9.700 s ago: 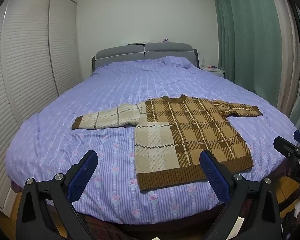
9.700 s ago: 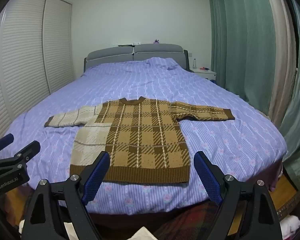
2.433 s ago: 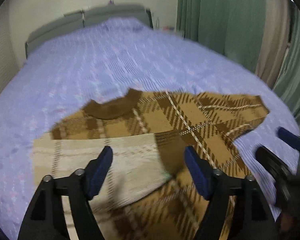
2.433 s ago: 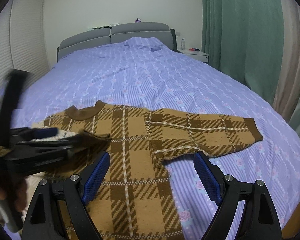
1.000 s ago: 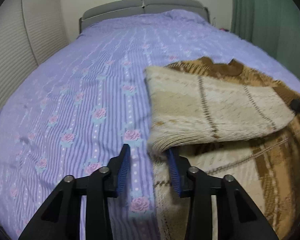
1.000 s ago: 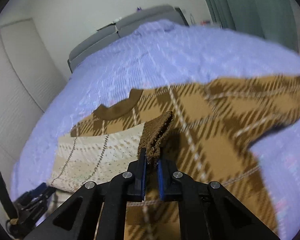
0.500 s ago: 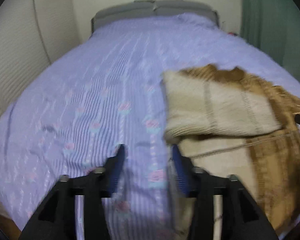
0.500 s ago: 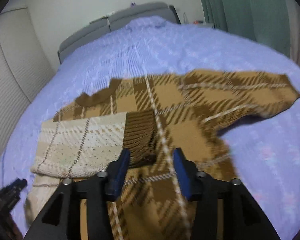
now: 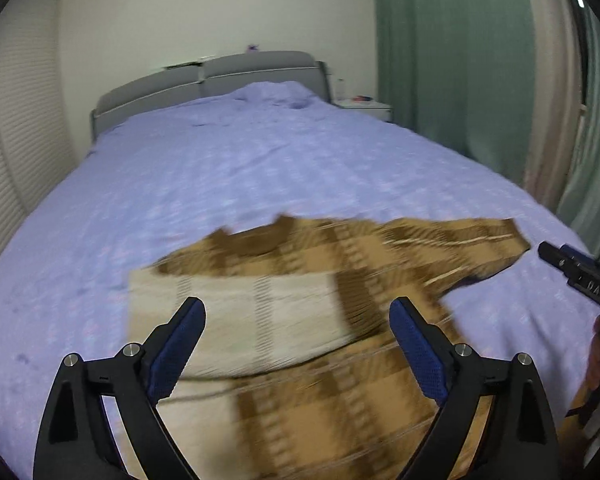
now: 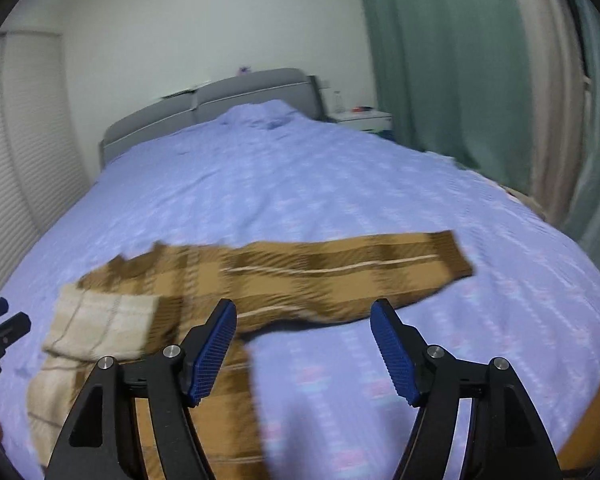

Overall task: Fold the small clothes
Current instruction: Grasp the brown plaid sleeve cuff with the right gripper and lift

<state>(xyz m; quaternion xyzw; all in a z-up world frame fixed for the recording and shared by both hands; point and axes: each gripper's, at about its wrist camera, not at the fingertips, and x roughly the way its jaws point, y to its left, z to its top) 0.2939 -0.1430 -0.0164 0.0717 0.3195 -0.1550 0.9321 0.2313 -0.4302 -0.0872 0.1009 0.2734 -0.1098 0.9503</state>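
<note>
A brown and cream plaid sweater (image 9: 300,392) lies flat on the bed near its foot. Its cream left sleeve (image 9: 244,320) is folded across the chest. Its brown right sleeve (image 10: 340,276) still stretches out to the right. My left gripper (image 9: 296,348) is open and empty, hovering above the folded cream sleeve. My right gripper (image 10: 304,348) is open and empty, above the bed just in front of the brown sleeve. The sweater also shows in the right wrist view (image 10: 188,308). Both views are blurred by motion.
The bed has a lilac striped cover (image 9: 260,168) and a grey headboard (image 9: 204,80). Green curtains (image 9: 452,60) hang at the right, a louvred wardrobe (image 9: 8,128) stands at the left, and a white nightstand (image 10: 360,118) sits by the headboard.
Both grippers have opened wide and let go of the cream sleeve, now lying folded over the chest. The left has swung right over the sweater; the right has moved toward the brown sleeve.
</note>
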